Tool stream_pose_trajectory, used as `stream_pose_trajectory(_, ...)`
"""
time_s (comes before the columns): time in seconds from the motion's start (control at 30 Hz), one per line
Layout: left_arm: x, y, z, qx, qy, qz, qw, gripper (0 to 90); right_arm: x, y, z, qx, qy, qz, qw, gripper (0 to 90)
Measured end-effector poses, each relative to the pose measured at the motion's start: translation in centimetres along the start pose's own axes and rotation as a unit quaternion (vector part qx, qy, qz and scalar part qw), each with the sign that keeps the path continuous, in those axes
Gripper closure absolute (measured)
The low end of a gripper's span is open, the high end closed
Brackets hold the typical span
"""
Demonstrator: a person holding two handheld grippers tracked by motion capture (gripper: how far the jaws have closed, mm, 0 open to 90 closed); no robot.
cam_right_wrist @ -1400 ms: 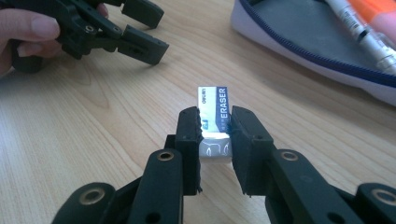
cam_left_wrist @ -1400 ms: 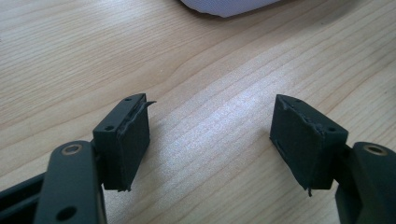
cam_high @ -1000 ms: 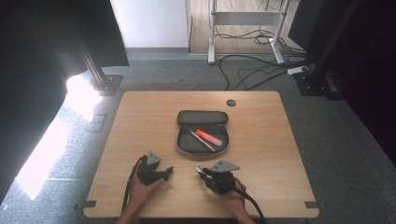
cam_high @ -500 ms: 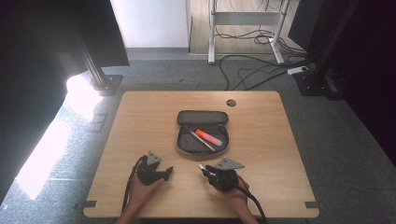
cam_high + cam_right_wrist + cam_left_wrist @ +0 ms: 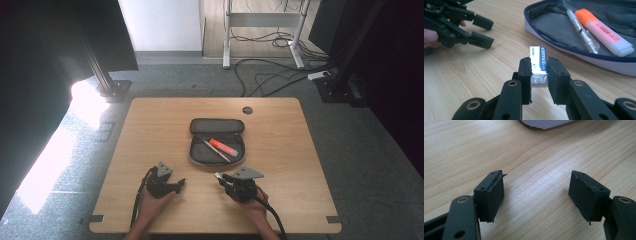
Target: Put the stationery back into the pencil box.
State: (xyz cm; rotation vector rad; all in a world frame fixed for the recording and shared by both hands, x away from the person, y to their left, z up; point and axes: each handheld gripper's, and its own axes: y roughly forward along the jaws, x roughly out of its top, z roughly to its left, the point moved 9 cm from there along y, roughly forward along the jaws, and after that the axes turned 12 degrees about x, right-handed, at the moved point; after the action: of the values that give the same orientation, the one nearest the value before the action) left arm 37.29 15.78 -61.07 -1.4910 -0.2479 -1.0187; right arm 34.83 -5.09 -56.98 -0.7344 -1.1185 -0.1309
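Your right gripper (image 5: 538, 68) is clamped on an eraser (image 5: 539, 62): both pads press against its long sides, and the end printed with the blue and white label sticks out past the fingertips. In the high view this gripper (image 5: 220, 177) sits near the front edge of the desk (image 5: 150, 120), a little right of the middle, with its jaws aimed toward the left and slightly away from you. The eraser is held just short of the near rim of the pencil case (image 5: 217, 142), not inside it; whether it rests on the wood or hangs just above it, you cannot tell.

Your left gripper (image 5: 536, 192) has its jaws wide apart with nothing between them but bare wood. In the high view it (image 5: 180, 183) lies near the front edge too, left of the middle, pointing right toward the other gripper, close to it but not touching. In the right gripper view it (image 5: 482, 32) sits at the upper left, its two fingers spread.

The pencil case lies open at the middle of the desk, lid flap folded toward the far edge. Inside it, an orange highlighter (image 5: 604, 32) and a white pen (image 5: 581, 31) lie side by side, the pen on the side nearer your left hand. A round cable hole (image 5: 247, 110) sits in the desk just beyond the case.
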Motion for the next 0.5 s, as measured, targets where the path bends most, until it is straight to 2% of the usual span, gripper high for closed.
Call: stream_pose_trajectory(0.5,0.0,0.0,0.0,0.0,0.0,0.0,1.0,28.6,2.0,0.1,-1.2,-0.009,-0.001,-0.012,0.9999,72.8)
